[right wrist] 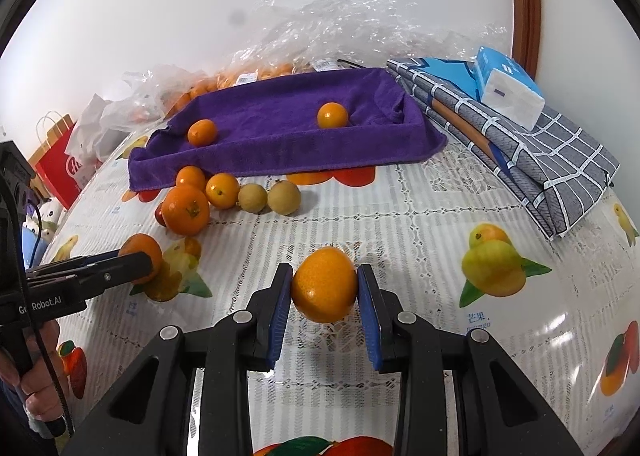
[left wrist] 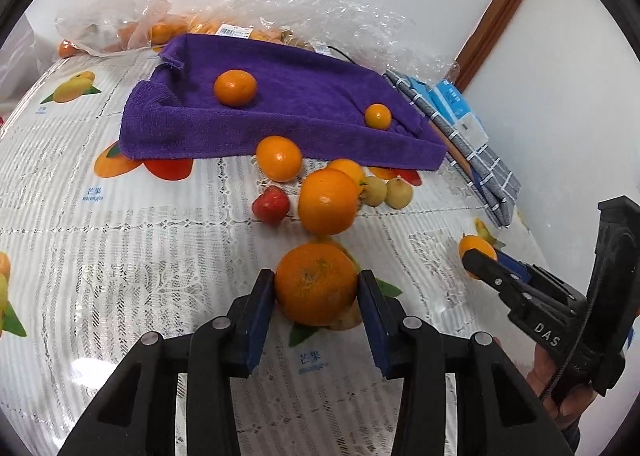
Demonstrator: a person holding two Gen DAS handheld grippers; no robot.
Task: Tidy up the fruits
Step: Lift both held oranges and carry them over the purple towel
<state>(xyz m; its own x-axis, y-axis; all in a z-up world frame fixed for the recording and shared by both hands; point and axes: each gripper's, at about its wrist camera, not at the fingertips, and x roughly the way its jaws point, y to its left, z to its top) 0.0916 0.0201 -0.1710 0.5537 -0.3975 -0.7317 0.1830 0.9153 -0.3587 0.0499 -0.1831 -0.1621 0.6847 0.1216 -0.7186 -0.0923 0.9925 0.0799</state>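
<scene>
Left wrist view, item one: my left claw (left wrist: 316, 292) is closed on a dimpled mandarin (left wrist: 315, 284), pads touching both flanks, the fruit low over the surface (left wrist: 120, 256) or resting on it; I cannot tell which.

Item two, right wrist view: my right claw (right wrist: 324, 290) grips a smoother orange (right wrist: 324, 284) the same way, apparently lifted slightly, with a shadow beneath.

Landmark: purple towel tray (left wrist: 288, 123), a cloth-lined shallow box at the far side of the surface.
- Inside it: two small oranges, one toward its left (left wrist: 235, 88), one toward its right (left wrist: 378, 116).
- Just in front of its near edge: a loose cluster of an orange touching the rim (left wrist: 279, 158), a large orange (left wrist: 328, 201), a red fruit (left wrist: 272, 204), two pale yellowish round fruits (left wrist: 387, 191), and one orange partly hidden behind the large one.
- Behind it: clear plastic bags (left wrist: 192, 23) with more oranges.
- To its right: folded checked cloth (right wrist: 520, 151) with a tissue pack (right wrist: 510, 89) on top.
- Both held fruits: well in front of it, nearer me than the cluster.

Step in hand, by my judgement: both pickups secured, carry to the tray pending; sorting is early, most fruit outside it.

Next move calls for lifting each fruit clear of the cluster, passing over the raised near rim, and releasing onto bare cloth apart from the two already there, since round fruit will likely roll.
</scene>
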